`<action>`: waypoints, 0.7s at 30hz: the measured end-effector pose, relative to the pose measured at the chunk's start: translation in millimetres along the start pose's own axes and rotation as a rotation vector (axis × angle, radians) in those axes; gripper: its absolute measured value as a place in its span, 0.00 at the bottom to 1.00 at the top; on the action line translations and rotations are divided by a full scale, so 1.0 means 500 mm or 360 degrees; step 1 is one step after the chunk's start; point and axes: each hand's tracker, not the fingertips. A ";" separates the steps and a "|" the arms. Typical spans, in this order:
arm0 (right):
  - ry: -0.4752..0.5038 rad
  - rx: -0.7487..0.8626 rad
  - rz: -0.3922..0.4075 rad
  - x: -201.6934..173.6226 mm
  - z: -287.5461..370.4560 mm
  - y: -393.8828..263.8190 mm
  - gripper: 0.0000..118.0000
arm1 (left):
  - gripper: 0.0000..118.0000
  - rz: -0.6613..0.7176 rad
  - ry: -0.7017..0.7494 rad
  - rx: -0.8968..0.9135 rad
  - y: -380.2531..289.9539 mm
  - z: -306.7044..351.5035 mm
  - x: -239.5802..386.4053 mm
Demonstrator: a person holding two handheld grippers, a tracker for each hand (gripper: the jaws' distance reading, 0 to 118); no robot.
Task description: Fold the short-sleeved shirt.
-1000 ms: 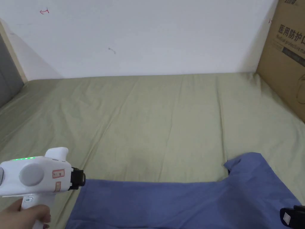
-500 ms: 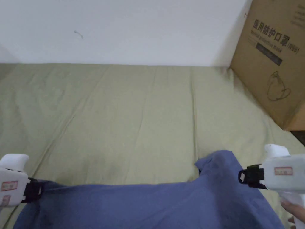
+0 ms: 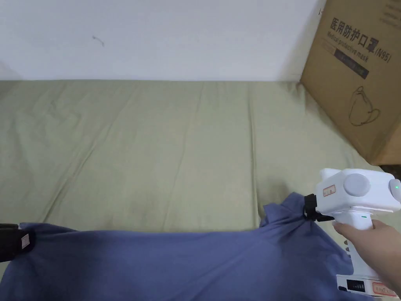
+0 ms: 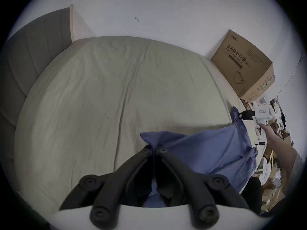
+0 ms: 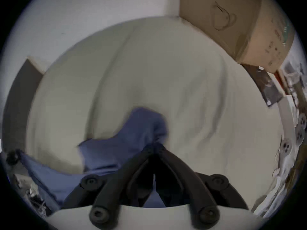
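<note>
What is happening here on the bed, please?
A person is handling a blue shirt over a bed covered with a green sheet. The left gripper is shut on one end of the shirt, and the right gripper is shut on the other end, so the cloth is stretched between them. No fold is made yet. A cardboard box stands at the right.

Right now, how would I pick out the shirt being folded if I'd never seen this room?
Start at the bed with the pale green sheet that runs to the white wall. The shirt is the blue cloth stretched along its near edge, pinched by the left gripper at one end and the right gripper at the other. Nothing else here is blue; the cardboard box is brown.
</note>
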 end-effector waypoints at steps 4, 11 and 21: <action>0.0029 0.0140 0.0023 0.013 0.133 -0.037 0.00 | 0.02 0.0021 -0.0016 0.0051 -0.019 0.042 0.008; 0.0077 0.0273 -0.0069 0.092 0.364 -0.176 0.00 | 0.02 0.0096 -0.0068 0.0117 -0.131 0.162 -0.001; 0.0045 -0.0033 -0.0282 0.153 0.338 -0.468 0.00 | 0.02 0.0102 -0.0019 -0.0247 -0.352 0.157 -0.007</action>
